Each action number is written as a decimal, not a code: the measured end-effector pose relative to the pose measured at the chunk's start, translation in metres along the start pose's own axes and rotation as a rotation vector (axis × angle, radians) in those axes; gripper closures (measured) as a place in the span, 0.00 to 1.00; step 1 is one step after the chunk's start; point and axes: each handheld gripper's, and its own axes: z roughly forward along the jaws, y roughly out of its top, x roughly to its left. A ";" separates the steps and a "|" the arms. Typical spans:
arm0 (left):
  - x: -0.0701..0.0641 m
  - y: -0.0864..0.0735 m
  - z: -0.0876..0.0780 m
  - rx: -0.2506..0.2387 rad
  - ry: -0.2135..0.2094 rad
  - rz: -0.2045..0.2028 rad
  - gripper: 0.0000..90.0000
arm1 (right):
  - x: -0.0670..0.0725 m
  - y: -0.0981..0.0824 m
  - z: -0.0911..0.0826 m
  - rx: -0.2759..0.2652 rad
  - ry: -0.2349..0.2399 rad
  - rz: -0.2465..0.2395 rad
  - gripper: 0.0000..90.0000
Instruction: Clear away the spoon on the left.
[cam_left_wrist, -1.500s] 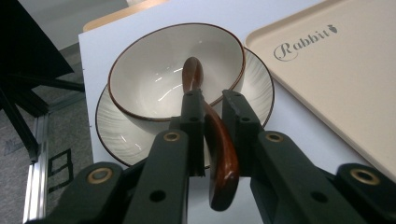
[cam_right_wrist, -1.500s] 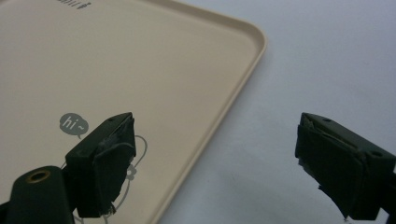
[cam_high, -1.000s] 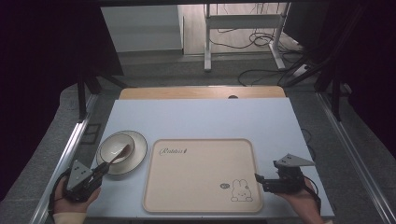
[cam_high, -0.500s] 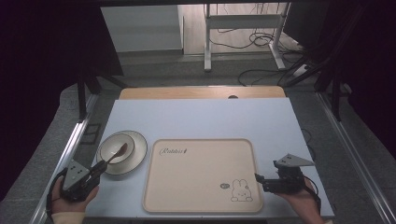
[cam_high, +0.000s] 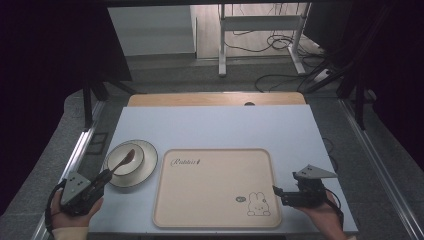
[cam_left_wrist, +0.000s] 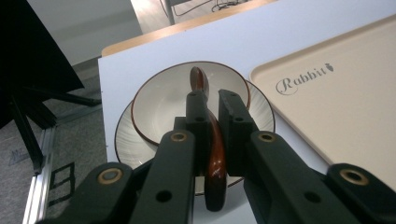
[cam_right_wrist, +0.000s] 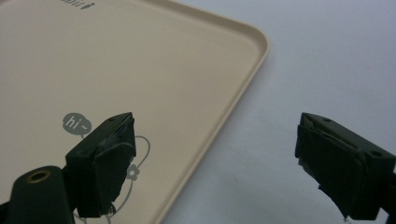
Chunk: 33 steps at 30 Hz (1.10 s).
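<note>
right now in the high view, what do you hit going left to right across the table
left gripper, shut on the brown spoon → bowl on its plate → beige rabbit tray → right gripper, fingers open over the tray's right edge

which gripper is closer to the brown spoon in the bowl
Left. The left gripper is shut on the brown spoon by its handle, over the bowl. The right gripper sits open across the beige tray, at its right edge.
</note>
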 end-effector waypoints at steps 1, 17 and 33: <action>0.000 0.001 -0.001 -0.003 0.001 -0.001 0.94 | 0.000 0.000 0.000 0.000 -0.001 -0.001 0.14; 0.005 0.009 -0.012 -0.061 0.019 -0.039 0.94 | -0.001 0.000 -0.001 -0.004 -0.001 -0.001 0.14; 0.003 0.021 -0.018 -0.104 0.013 -0.040 0.94 | 0.000 0.000 0.000 0.000 -0.003 -0.004 0.14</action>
